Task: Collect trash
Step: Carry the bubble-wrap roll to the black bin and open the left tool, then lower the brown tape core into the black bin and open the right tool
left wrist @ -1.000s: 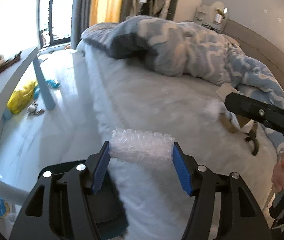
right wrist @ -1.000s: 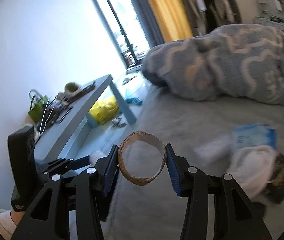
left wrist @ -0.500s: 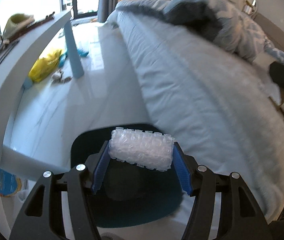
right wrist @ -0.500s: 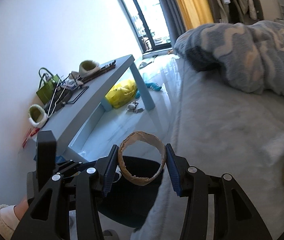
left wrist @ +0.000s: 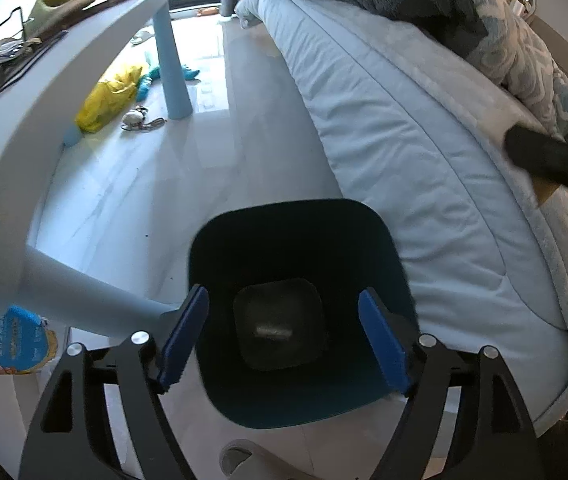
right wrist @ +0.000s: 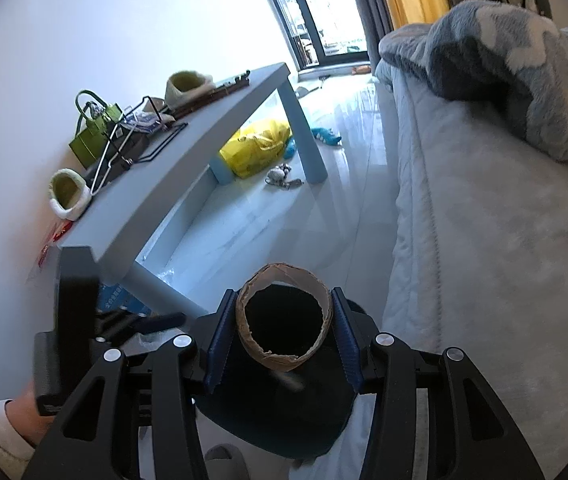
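Right wrist view: our right hand-held gripper (right wrist: 283,330) clamps the cardboard ring (right wrist: 283,317) above the bin (right wrist: 275,412); left hand-held gripper (left wrist: 284,340) gapes empty. We should centre it, then release.

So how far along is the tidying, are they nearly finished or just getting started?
Partway, I'd say. The left gripper hangs open over the dark teal plastic bin, and a pale blurred scrap already lies at its bottom. The right gripper grips a brown cardboard tube ring above that bin, not yet released. A yellow plastic bag on the floor looks like it could remain.
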A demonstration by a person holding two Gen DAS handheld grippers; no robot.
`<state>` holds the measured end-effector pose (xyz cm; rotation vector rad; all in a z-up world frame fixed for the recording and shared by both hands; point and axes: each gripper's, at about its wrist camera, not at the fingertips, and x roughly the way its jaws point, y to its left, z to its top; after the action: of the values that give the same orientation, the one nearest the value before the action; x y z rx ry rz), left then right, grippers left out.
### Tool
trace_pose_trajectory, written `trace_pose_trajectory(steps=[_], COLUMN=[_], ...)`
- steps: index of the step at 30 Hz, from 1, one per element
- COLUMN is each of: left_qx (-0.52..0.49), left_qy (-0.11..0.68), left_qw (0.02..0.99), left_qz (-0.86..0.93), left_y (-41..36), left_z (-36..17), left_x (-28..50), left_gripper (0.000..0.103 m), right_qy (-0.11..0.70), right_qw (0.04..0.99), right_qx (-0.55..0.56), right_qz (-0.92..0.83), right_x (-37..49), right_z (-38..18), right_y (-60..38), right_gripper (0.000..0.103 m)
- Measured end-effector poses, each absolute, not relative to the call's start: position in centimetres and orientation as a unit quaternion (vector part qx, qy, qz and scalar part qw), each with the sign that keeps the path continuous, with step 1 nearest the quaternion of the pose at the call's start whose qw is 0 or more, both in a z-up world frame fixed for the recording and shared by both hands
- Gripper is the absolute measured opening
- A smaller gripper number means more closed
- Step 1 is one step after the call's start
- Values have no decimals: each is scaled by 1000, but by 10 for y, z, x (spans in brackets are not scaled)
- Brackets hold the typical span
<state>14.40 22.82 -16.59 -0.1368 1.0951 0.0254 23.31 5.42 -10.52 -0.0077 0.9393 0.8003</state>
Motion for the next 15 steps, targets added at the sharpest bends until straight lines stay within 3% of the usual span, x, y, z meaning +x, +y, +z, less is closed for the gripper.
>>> trace_pose_trajectory(steps=[15], left_qx=[-95], left_qy=[432], left_qw=[896], left_qz=[33], left_y=[261], left_z=[-102], left_x=[126], left_gripper=[75], right_qy=[495], right_qw=[785], right_qx=[-53], right_qz=[369], right_x=[225], right_z=[-161], right_y=[108], right_gripper=[48])
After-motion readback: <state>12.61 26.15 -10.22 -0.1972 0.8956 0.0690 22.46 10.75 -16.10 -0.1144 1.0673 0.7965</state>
